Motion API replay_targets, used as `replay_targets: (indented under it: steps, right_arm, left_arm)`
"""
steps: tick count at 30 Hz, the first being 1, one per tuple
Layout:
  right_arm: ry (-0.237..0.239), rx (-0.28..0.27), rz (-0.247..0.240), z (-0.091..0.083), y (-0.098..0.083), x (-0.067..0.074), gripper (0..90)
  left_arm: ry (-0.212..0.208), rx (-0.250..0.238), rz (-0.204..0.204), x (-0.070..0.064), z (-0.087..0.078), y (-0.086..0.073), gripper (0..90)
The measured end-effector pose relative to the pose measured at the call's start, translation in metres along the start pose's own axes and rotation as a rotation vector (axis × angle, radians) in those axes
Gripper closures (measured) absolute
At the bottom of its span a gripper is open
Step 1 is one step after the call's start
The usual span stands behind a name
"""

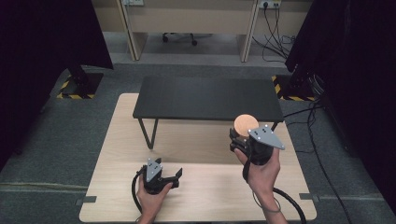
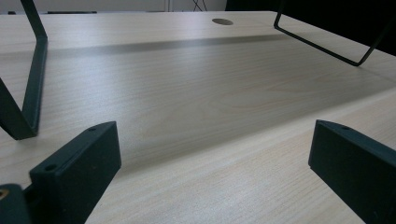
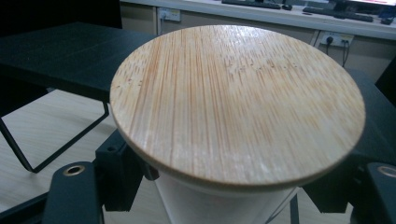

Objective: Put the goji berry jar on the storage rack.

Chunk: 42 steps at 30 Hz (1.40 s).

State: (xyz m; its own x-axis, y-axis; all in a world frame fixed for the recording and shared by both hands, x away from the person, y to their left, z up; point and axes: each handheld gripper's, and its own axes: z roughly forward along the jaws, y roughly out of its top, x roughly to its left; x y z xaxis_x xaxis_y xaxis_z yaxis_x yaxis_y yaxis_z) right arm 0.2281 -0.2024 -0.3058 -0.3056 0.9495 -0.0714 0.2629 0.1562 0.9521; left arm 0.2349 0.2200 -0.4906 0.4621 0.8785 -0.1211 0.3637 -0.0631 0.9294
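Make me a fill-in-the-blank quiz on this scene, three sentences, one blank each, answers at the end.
1. The right gripper is shut on a white jar whose round lid is made of ____.
2. The left gripper rests on the light wooden table with its jaws ____.
3. The low shelf standing on the table is coloured ____.

Missing words: bamboo; open; black

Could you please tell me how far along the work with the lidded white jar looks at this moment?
Done: the right gripper is shut on the white jar with its bamboo lid, held above the light wooden table. In hand: carrying it near the black shelf. Left: setting it down; the left gripper rests open on the table.
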Motion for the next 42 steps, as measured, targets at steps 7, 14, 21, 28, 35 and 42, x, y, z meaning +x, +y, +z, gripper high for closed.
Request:
replay_targets:
  steps: [7, 14, 21, 28, 35, 42]
  right_arm:
    - [-0.014, -0.013, -0.003, 0.030, 0.045, -0.008, 26.3]
    - [-0.013, 0.019, 0.023, 0.070, 0.066, -0.018, 26.3]
    - [0.004, 0.082, 0.070, 0.107, 0.067, -0.030, 26.3]
    - [0.001, 0.056, 0.058, 0.112, 0.058, -0.028, 26.3]
    - [0.012, 0.021, 0.075, 0.115, 0.048, -0.032, 26.3]
    - [0.018, 0.015, 0.073, 0.116, 0.046, -0.034, 26.3]
  left_arm:
    - [0.000, 0.000, 0.000, 0.000, 0.000, 0.000, 1.6]
    - [-0.001, 0.001, 0.002, 0.000, 0.000, 0.000, 1.6]
    - [-0.002, 0.001, 0.004, 0.000, 0.000, 0.000, 1.7]
    - [-0.003, 0.001, 0.007, 0.000, 0.000, 0.000, 1.6]
    - [-0.003, 0.001, 0.009, -0.001, 0.001, 0.000, 1.7]
    - [-0.002, 0.002, 0.009, -0.001, 0.001, 0.000, 1.7]
